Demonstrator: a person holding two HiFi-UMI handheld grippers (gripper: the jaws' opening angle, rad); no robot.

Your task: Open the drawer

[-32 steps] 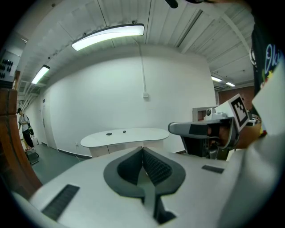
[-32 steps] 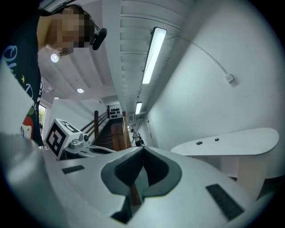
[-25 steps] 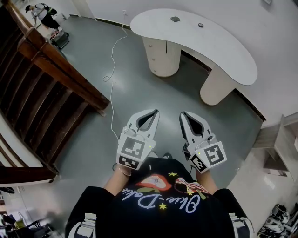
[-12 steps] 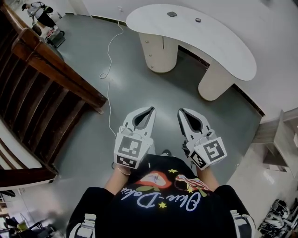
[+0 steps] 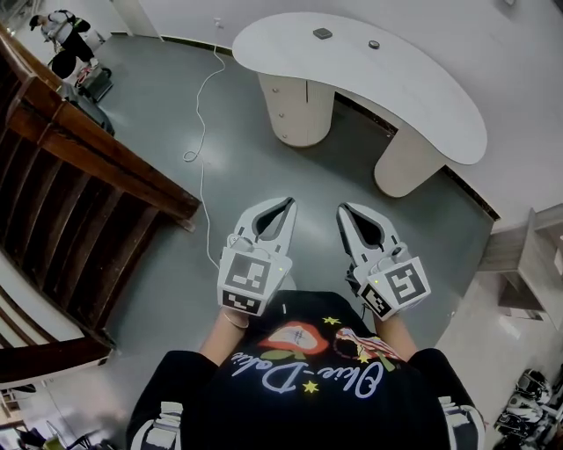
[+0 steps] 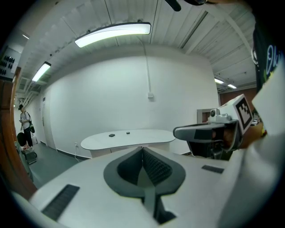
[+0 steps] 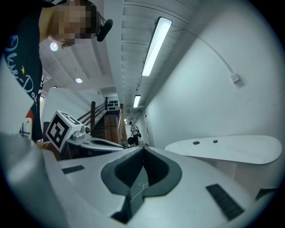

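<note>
A curved white desk (image 5: 413, 88) stands ahead on a round pedestal (image 5: 299, 110) whose drawer fronts carry small knobs. My left gripper (image 5: 289, 203) and my right gripper (image 5: 344, 211) are held side by side over the grey floor, well short of the desk, pointing toward it. Both have their jaws together with nothing between them. In the left gripper view the shut tips (image 6: 142, 148) aim at the desk (image 6: 129, 138), with the right gripper (image 6: 209, 131) alongside. The right gripper view shows its shut tips (image 7: 143, 148) and the desk (image 7: 231, 149).
A wooden staircase (image 5: 88, 167) runs along the left. A white cable (image 5: 204, 132) trails over the floor toward the desk. Two small dark objects (image 5: 323, 33) lie on the desktop. A person (image 5: 57, 26) stands far off at top left. Shelving (image 5: 528, 264) is at the right.
Both grippers have drifted a little forward across the floor toward the desk with the person. Their jaws have stayed shut.
</note>
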